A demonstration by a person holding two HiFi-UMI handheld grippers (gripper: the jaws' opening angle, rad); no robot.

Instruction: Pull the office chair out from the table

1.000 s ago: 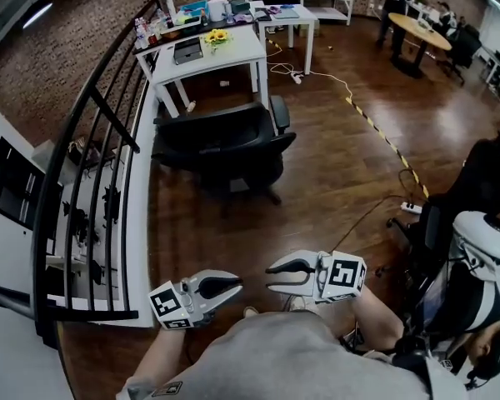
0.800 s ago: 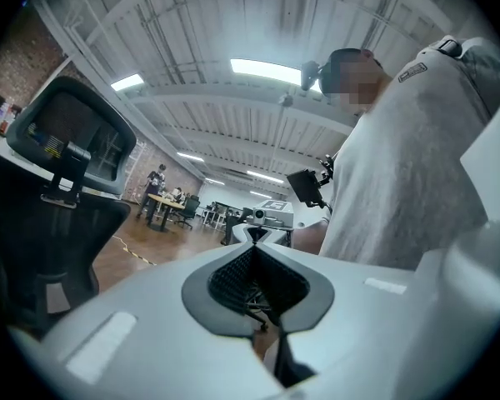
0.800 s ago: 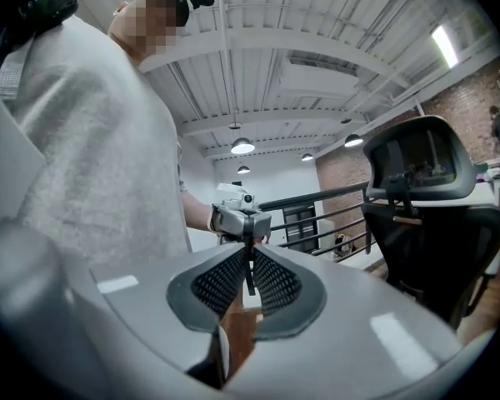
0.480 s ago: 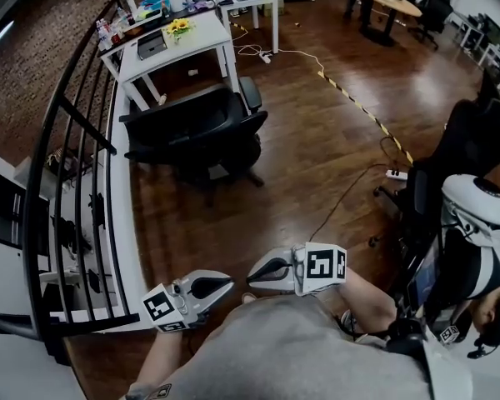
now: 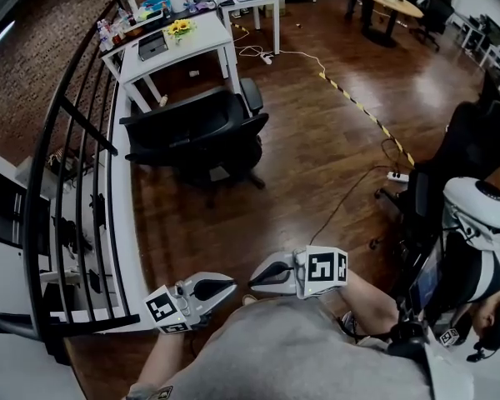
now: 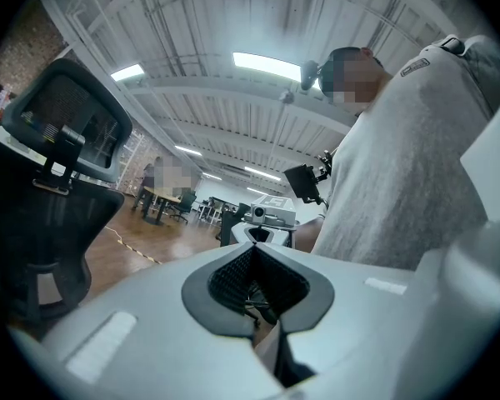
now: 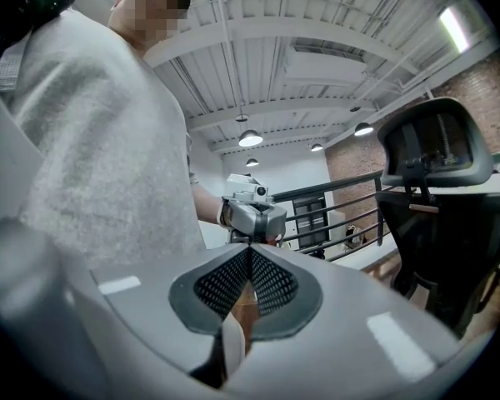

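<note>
Whereas its jaws stood apart a second ago, the right gripper point(image 5: 254, 279) is now pressed together, empty, like the left gripper point(image 5: 230, 285); the chair point(image 5: 192, 132) stands well ahead.

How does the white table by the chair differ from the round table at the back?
The white table is rectangular and cluttered; the round table is tan. The white table sits by the railing, the round table on open floor. Both stand on wood flooring.

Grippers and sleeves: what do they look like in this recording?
The left gripper and right gripper are light grey shells with dark mesh-textured jaw pads; each bears a white cube with black square markers. The person wears a grey short-sleeved shirt.
</note>
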